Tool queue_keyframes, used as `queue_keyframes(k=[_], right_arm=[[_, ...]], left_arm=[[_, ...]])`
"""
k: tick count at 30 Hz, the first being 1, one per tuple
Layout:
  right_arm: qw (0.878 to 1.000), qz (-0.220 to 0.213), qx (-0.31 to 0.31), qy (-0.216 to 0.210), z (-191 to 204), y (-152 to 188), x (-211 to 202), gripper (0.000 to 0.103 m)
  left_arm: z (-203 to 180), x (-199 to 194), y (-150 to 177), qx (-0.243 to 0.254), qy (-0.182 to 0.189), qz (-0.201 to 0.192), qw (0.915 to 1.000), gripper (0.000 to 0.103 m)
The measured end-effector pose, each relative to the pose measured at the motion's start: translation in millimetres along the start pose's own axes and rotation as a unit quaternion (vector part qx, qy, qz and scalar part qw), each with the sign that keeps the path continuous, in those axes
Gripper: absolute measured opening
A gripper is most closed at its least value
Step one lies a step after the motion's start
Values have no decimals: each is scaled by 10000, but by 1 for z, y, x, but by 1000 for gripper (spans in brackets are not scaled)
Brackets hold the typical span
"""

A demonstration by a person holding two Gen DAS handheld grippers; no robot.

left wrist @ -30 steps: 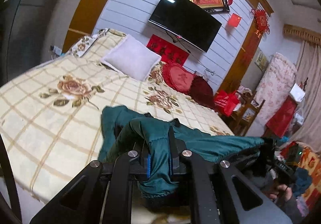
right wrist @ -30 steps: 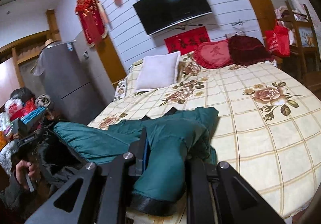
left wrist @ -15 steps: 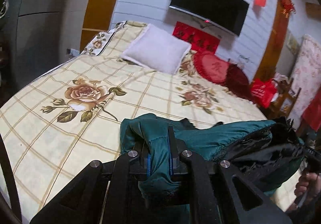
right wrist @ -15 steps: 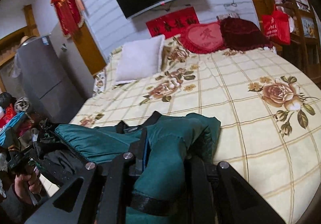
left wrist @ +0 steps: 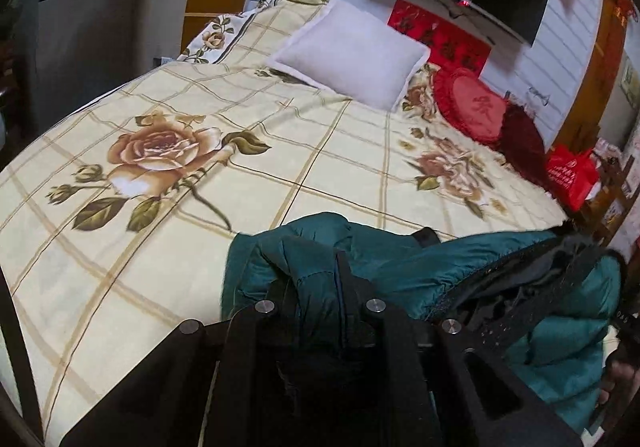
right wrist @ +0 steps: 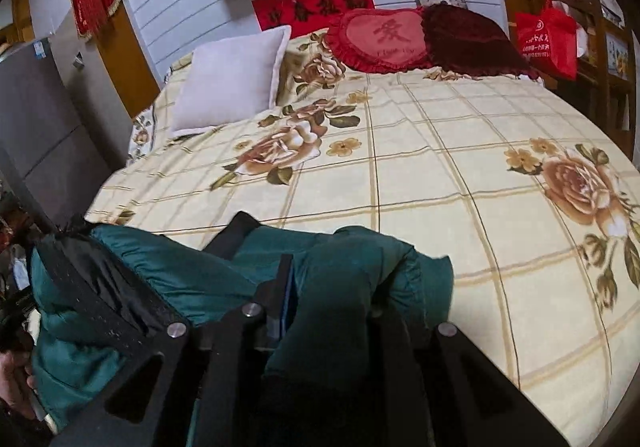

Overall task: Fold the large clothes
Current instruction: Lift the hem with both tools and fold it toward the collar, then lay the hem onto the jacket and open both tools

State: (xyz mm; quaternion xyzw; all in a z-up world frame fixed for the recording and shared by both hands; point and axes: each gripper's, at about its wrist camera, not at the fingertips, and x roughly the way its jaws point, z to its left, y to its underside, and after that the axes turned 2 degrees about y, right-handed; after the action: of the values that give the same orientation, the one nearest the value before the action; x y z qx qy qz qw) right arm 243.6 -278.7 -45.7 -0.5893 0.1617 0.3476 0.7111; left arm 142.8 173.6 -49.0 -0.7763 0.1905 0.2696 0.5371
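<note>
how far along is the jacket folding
Done: the teal jacket is picked up. In hand: the left hand-held gripper and right hand-held gripper each pinch a bunch of it over the bed. Left: spreading it flat and every fold.

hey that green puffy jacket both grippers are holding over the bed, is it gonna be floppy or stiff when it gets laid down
Probably floppy: the jacket sags between the left gripper and the right gripper and bunches at each pinch. Its quilted, puffy look suggests it is light for its bulk and may spring back from a fold. The sheen hints that it could slide on the bedspread.
</note>
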Motion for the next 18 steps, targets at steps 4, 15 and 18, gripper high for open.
queue_keyframes(k=[4,15,18], right_arm=[[9998,-73,-98,143,0,1,28,15],[9998,192,-4,-94,-6,-31,68,22],[9956,608,517,-491,-18,-39,58,31]], left_arm=[[-11,34,0,231,-252,-67,9994,0],[-13,71,-28,236,-183,23,9996,0],[-7,65,-39,161,-21,424,9990,2]])
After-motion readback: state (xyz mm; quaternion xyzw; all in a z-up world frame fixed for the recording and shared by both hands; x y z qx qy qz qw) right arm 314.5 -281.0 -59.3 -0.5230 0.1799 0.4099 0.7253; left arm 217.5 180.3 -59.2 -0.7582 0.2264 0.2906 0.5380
